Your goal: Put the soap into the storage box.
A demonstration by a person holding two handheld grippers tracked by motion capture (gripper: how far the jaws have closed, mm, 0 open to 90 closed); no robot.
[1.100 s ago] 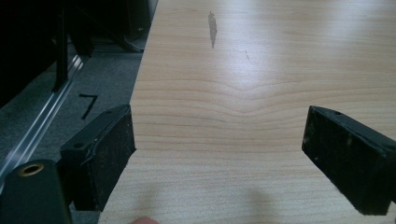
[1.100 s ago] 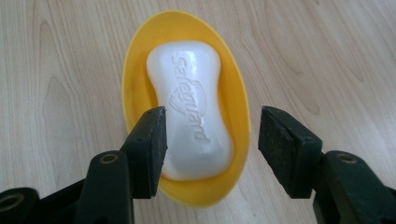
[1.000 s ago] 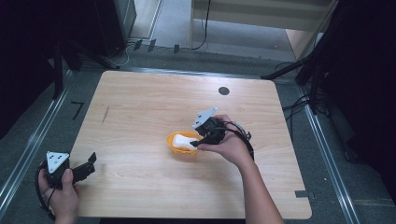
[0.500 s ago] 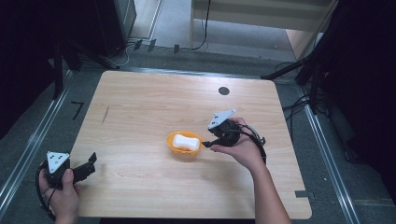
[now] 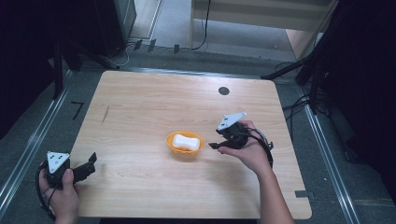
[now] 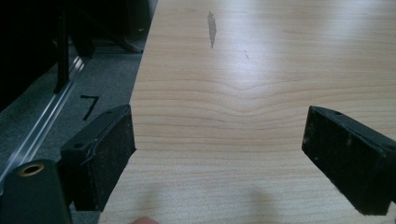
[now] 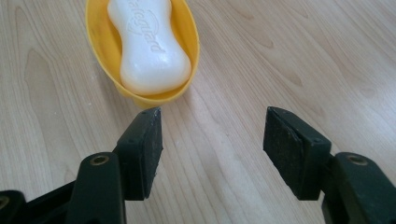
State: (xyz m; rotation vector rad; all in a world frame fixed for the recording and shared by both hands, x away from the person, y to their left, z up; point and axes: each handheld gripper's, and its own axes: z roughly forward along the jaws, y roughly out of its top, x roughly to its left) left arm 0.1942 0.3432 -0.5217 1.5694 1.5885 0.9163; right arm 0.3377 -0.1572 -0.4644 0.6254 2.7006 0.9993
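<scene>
A white bar of soap (image 5: 184, 141) (image 7: 148, 46) lies in a small yellow dish (image 5: 173, 147) (image 7: 100, 42) near the middle of the wooden table (image 5: 149, 102). My right gripper (image 5: 212, 146) (image 7: 212, 135) hovers just right of the dish, pointing at it; its jaws have just been opening and hold nothing. The dish's near rim sits just beyond its left fingertip. My left gripper (image 5: 89, 161) (image 6: 219, 154) rests at the table's front left corner, jaws wide open over bare wood.
A small black round mark (image 5: 223, 91) sits on the table toward the far right. The table's left edge (image 6: 140, 88) drops to grey floor with a metal rail (image 5: 32, 144). Cables and dark equipment stand beyond the far edge.
My right gripper has drawn back to the right, away from the dish, leaving the soap in it, and its jaws stand wider apart. The left hand has not moved.
</scene>
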